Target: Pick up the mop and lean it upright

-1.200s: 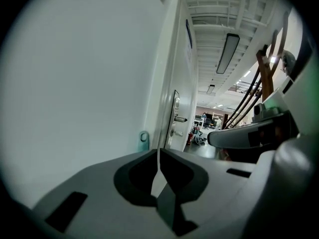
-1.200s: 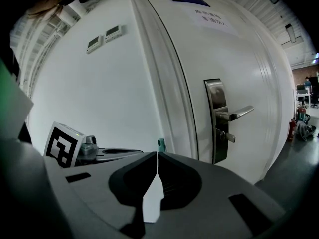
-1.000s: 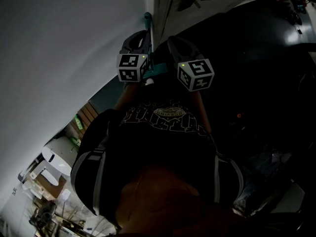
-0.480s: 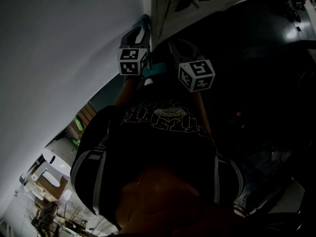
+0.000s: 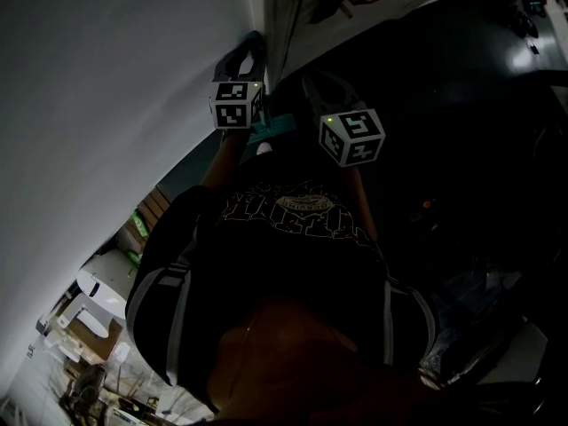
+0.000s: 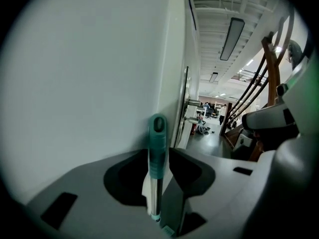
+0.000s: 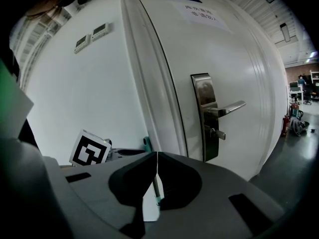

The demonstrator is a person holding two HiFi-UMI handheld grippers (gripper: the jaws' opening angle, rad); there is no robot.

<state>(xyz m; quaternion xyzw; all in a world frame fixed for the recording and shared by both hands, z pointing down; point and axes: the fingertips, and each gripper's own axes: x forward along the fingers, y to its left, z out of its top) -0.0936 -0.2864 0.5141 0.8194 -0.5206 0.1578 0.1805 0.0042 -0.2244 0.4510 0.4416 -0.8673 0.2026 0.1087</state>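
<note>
Head view: the scene is dark. The left gripper [image 5: 241, 60] and the right gripper [image 5: 321, 85] are both held up close to the white wall [image 5: 106, 105], near the edge of a door frame. I cannot make out the mop here.

Left gripper view: the mop [image 6: 157, 133] stands upright, its teal-capped handle against the wall just beside the frame. It sits between the 2 jaws, which have just been opening and now stand spread, with no pad seeming to press on it.

Right gripper view: the jaws are pressed together at the tips with nothing pinched. A short stretch of the mop's shaft shows beyond them, next to the door [image 7: 219, 59] and its lever handle [image 7: 224, 108].

The pick-up and the leaning look done. What seems left is to draw the left gripper back without nudging the handle, and to see that it stays put
</note>
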